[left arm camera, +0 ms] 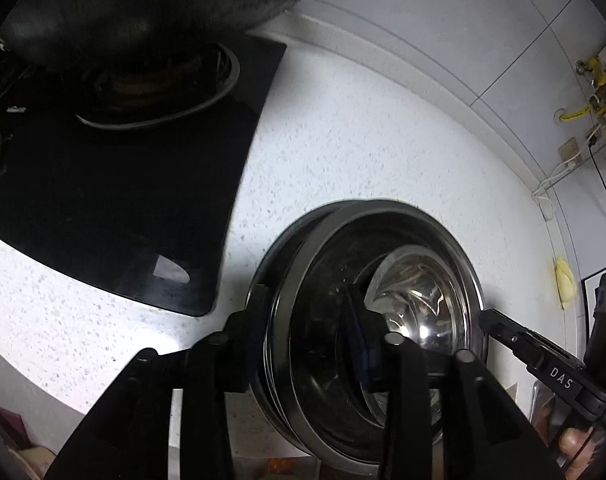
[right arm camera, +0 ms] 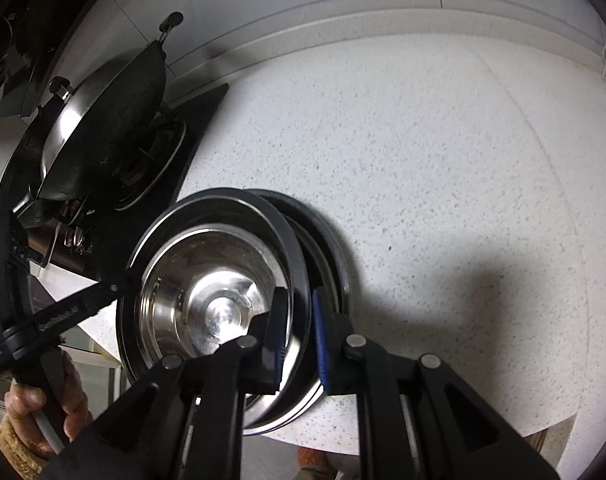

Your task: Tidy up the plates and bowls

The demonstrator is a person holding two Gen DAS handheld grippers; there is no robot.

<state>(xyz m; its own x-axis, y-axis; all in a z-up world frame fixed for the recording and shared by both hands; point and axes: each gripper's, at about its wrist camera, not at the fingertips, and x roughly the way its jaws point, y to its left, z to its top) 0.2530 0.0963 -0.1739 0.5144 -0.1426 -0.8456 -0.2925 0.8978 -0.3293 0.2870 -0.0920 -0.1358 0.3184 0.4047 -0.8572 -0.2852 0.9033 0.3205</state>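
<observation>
White speckled counter (right arm camera: 443, 168) carries our stack of steel bowls (right arm camera: 207, 280) beside the stove (left arm camera: 115, 200). Our right gripper (right arm camera: 299, 332) fingers look pinched on a rim; the left gripper (left arm camera: 311, 312) fingers straddle the opposite rim, spread.

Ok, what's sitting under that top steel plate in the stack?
Under the top steel plate at least one more dark-rimmed plate shows, offset toward the wall, resting on the speckled counter. How many plates lie beneath is hidden by the top one.
</observation>
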